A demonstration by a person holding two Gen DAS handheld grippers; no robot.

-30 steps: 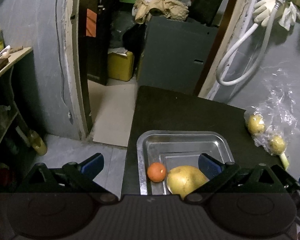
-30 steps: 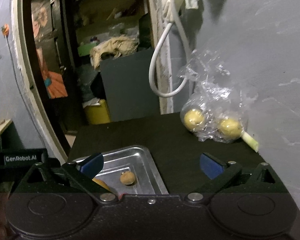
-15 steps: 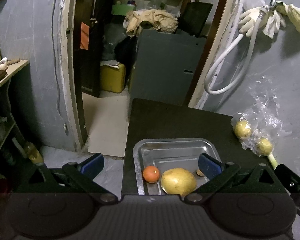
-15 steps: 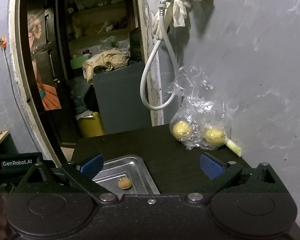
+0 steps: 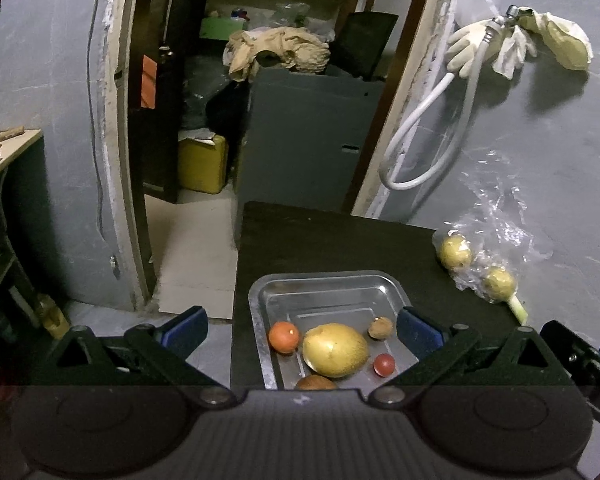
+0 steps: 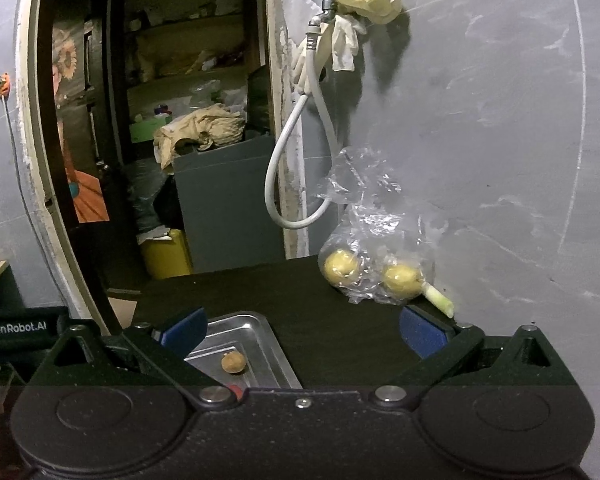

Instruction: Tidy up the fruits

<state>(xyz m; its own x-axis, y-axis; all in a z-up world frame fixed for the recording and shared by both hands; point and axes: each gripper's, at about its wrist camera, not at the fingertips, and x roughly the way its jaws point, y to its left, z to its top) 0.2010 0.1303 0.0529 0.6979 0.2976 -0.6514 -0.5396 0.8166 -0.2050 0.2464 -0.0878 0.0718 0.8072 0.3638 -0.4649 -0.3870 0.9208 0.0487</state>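
My left tongs (image 5: 302,326) and right tongs (image 6: 302,330) gape wide, empty; metal tray (image 5: 324,286) holds fruit at 12 o'clock of the left pair.

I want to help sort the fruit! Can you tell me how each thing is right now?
Left hand-held gripper: open, empty.
Right hand-held gripper: open, empty.
Shiny metal tray: holding fruits.
Big yellow oval fruit: lying in tray.
Clear plastic bag: on black table, holding two yellow fruits.
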